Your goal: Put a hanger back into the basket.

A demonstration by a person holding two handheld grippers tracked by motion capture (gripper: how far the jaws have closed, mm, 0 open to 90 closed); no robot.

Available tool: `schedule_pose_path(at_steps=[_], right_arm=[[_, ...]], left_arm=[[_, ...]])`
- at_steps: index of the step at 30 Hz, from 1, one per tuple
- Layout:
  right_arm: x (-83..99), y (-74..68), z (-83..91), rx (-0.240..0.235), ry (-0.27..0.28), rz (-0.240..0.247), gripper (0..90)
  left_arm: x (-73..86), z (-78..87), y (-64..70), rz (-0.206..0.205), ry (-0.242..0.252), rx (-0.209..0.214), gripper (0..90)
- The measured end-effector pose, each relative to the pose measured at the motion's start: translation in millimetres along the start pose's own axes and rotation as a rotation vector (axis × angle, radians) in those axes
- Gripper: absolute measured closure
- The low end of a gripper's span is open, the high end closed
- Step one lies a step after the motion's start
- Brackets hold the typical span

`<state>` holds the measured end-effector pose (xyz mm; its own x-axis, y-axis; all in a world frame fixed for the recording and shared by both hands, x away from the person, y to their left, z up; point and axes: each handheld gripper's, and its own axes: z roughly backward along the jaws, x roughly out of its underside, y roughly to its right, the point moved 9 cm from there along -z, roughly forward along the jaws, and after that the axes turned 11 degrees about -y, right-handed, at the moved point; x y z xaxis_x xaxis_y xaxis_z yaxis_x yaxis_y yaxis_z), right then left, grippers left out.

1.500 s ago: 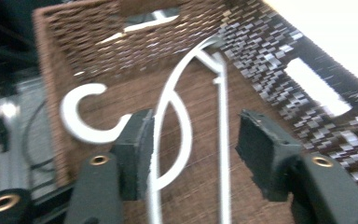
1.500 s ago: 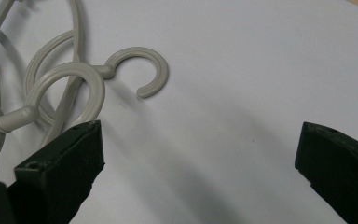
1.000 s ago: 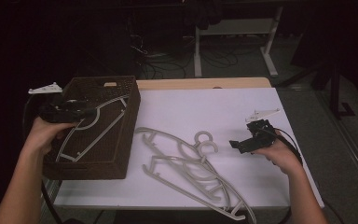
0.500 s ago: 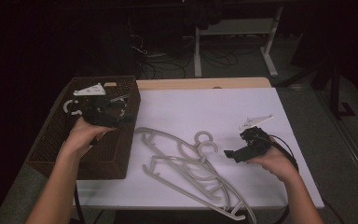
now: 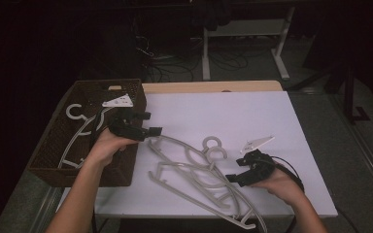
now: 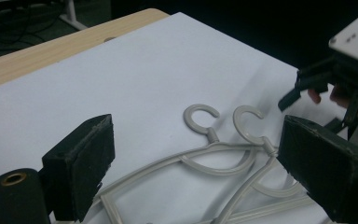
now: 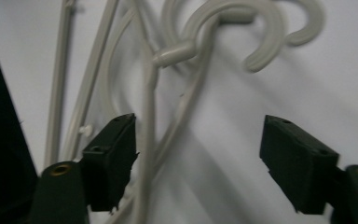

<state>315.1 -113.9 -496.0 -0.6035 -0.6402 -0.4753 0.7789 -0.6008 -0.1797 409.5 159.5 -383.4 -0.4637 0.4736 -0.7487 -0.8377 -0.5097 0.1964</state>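
Left hand-held gripper (image 5: 148,124) held wide open and empty, at the basket (image 5: 48,145) edge, aimed rightward over the white tabletop (image 5: 233,111). Right hand-held gripper (image 5: 238,174) likewise spread wide, nothing gripped, just beside the hangers (image 5: 194,170). Hangers piled loosely at mid-tabletop, 2 hooks (image 6: 200,116) uppermost, long axes running diagonally toward the near right corner. Right side nearer: hook necks seen just ahead between its jaws. 1 more hanger (image 5: 77,124) lying inside the basket.
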Motion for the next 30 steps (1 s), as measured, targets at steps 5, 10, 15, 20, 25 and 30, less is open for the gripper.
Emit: schedule_pose_path(at_steps=[5,10,15,20,25,30], right_arm=[[8.7,-14.3,-11.6,-0.052,-0.047,0.022,41.2],[11.0,-20.3,-20.0,-0.088,-0.078,0.029,51.6],[12.3,-20.8,-23.4,-0.084,-0.097,0.029,60.7],[9.8,-17.6,-19.6,-0.089,-0.072,0.021,71.7],[11.9,-15.8,-16.8,-0.096,-0.084,0.014,64.8],[17.3,-19.6,-23.4,-0.077,-0.129,0.029,64.6]], left_arm=[[1.9,0.2,0.8,0.006,0.000,0.002,10.6],[2.3,-0.7,2.9,0.002,-0.003,0.002,10.8],[2.4,-1.6,4.0,0.000,-0.007,0.002,11.0],[2.6,-1.8,3.9,0.003,-0.007,0.001,11.2],[2.8,-2.2,4.0,0.001,-0.010,-0.003,11.5],[2.9,-2.0,3.9,0.003,-0.010,-0.002,11.5]])
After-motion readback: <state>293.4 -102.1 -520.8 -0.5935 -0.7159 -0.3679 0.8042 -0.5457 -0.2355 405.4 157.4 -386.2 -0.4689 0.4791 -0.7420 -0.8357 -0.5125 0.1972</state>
